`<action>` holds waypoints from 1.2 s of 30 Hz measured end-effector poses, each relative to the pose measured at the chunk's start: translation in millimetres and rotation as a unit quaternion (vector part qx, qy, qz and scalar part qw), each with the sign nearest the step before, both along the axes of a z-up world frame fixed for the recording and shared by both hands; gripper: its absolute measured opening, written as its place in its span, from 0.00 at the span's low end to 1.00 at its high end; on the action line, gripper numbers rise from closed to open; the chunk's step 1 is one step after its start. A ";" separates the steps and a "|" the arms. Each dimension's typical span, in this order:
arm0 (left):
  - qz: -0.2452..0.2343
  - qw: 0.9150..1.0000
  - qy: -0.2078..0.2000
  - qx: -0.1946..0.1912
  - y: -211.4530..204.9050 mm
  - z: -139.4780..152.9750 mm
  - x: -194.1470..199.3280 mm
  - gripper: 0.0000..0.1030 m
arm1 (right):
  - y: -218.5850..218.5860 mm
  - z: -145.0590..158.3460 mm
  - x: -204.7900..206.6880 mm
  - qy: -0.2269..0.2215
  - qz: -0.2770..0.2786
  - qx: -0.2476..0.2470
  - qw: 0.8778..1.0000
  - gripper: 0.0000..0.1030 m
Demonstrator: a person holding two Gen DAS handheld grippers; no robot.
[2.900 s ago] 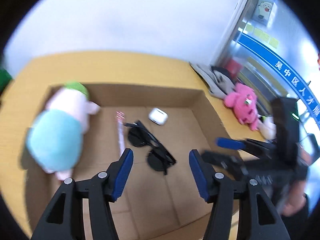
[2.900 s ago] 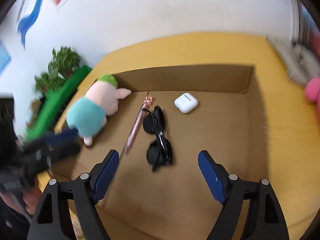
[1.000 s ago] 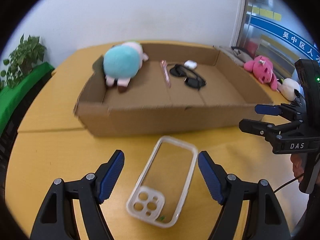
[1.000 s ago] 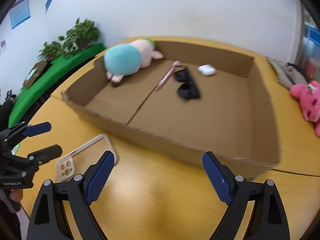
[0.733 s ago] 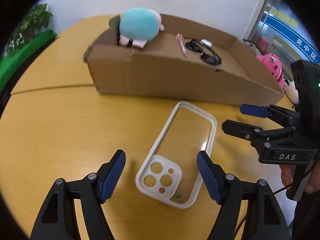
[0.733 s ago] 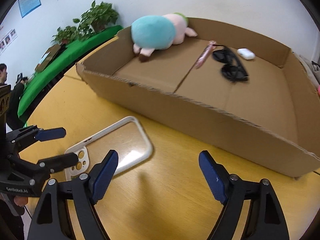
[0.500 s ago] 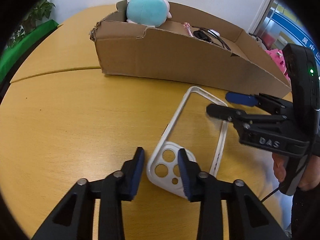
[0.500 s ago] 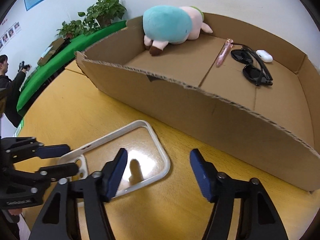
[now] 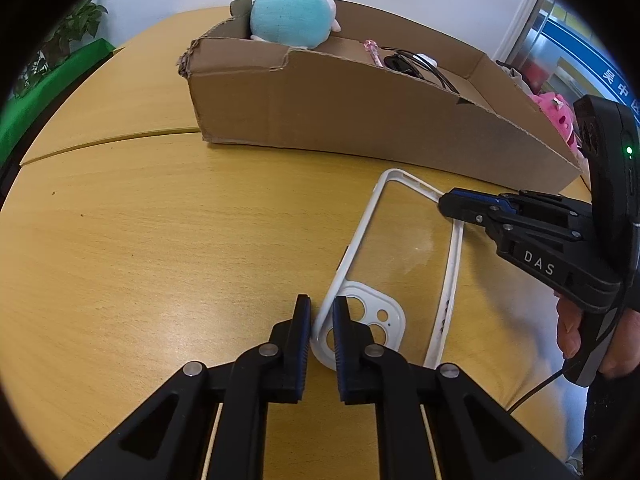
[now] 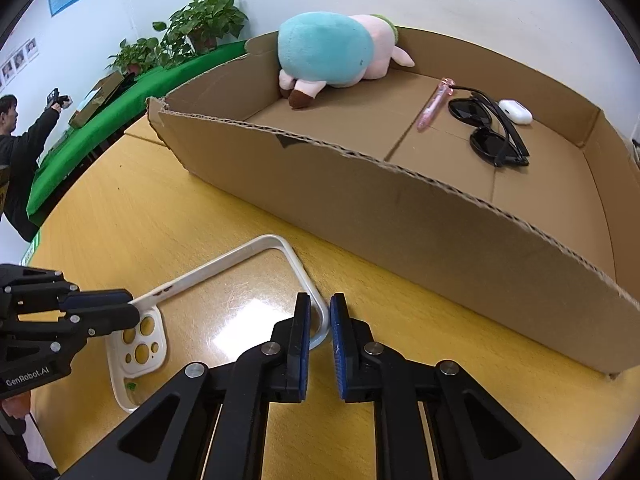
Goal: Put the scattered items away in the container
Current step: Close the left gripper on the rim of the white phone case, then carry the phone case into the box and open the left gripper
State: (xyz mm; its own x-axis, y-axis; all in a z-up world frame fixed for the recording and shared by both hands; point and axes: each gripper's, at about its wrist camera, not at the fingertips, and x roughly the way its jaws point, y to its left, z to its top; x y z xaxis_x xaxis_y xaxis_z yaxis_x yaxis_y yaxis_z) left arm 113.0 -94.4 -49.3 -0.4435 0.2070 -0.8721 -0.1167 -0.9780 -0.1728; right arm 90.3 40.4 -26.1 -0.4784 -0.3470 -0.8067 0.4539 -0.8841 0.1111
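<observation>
From the left wrist camera, the left tool (image 9: 321, 332) points steeply down at the yellow wooden worktop (image 9: 160, 220). Its jaws are closing, and the blue pads already pinch the white rim of the clear phone case (image 9: 404, 240) at the corner by the camera cut-outs. The case lies flat on the worktop, just in front of the cardboard box (image 9: 340, 112), not yet inside it. At the case's far end, the right tool (image 9: 446, 204) comes in from the right, its tips set on the rim there; a hand (image 9: 576, 332) wraps its handle. Over the box wall show a teal plush toy (image 9: 294, 18), the tip of a pink pen (image 9: 372, 50), black sunglasses (image 9: 412, 66) and a bit of a white earbud case (image 9: 424, 58). A pink plush (image 9: 556, 116) sits beyond the box on the right.

From the right wrist camera, the right tool (image 10: 320, 324) is clamped on the rounded corner of the phone case (image 10: 248, 280), the rim caught between its pads. The left tool (image 10: 132, 308) reaches in from the left and holds the opposite end beside the camera holes. The case rests on the worktop (image 10: 140, 208), close to the near wall of the box (image 10: 400, 208). Inside the box lie the plush toy (image 10: 332, 50) in the back left corner, the pen (image 10: 432, 106), the sunglasses (image 10: 490, 132) and the earbud case (image 10: 516, 112) touching them. Potted plants (image 10: 192, 32) stand on a green surface behind, and a person (image 10: 20, 152) is at the far left.
</observation>
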 end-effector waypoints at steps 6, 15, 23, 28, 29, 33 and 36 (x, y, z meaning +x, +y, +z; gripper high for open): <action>-0.017 1.000 0.012 0.003 12.5 11.8 4.7 0.08 | 14.7 8.2 10.0 0.006 -0.016 -0.013 1.000 0.09; -0.054 0.994 0.097 0.023 35.6 88.3 -1.6 0.07 | 44.3 99.2 23.7 0.101 -0.036 -0.029 0.994 0.09; -0.078 0.982 0.171 0.019 60.3 159.5 -36.6 0.05 | 53.3 196.3 -10.4 0.183 -0.027 0.004 0.983 0.09; -0.068 0.980 0.188 0.013 65.0 185.0 -62.7 0.04 | 48.3 233.5 -49.8 0.194 -0.007 0.020 0.981 0.09; -0.063 0.980 0.186 0.015 63.0 187.0 -67.6 0.04 | 46.2 236.8 -57.2 0.194 -0.004 0.024 0.981 0.09; -0.049 0.984 0.173 0.016 56.2 187.4 -89.3 0.04 | 37.2 242.2 -88.7 0.184 0.013 0.028 0.983 0.10; -0.044 0.986 0.163 0.007 50.6 184.4 -104.2 0.04 | 30.2 237.4 -110.0 0.173 0.024 0.030 0.984 0.10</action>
